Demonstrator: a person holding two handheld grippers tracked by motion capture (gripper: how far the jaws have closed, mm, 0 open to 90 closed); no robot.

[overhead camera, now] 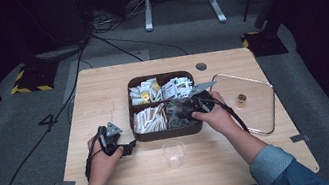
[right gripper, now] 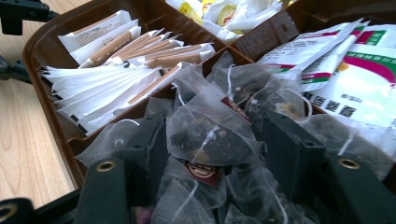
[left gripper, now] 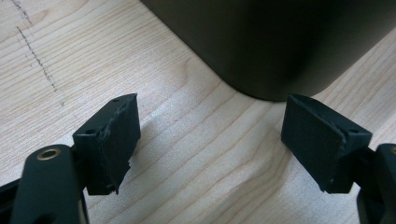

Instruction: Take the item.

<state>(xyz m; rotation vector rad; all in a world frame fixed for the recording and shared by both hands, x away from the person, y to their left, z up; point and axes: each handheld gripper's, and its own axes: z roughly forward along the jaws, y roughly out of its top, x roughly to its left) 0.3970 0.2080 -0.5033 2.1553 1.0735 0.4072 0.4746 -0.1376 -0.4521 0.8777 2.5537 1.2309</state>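
Observation:
A brown box (overhead camera: 168, 133) with four compartments sits mid-table. Its near right compartment holds mesh tea bags (overhead camera: 176, 116). My right gripper (overhead camera: 185, 111) reaches into that compartment. In the right gripper view its jaws (right gripper: 215, 123) stand open on either side of one pyramid tea bag (right gripper: 210, 135), close to its sides, and the bag is not squeezed. My left gripper (overhead camera: 130, 146) rests low on the table by the box's near left corner. It is open and empty (left gripper: 212, 105), with the dark box wall (left gripper: 280, 42) just ahead of it.
Paper sachets (right gripper: 116, 65) fill the near left compartment, and printed packets (right gripper: 359, 70) fill the far ones. A clear glass cup (overhead camera: 174, 152) stands in front of the box. A clear lid (overhead camera: 256, 107) with a gold knob (overhead camera: 241, 97) lies to the right.

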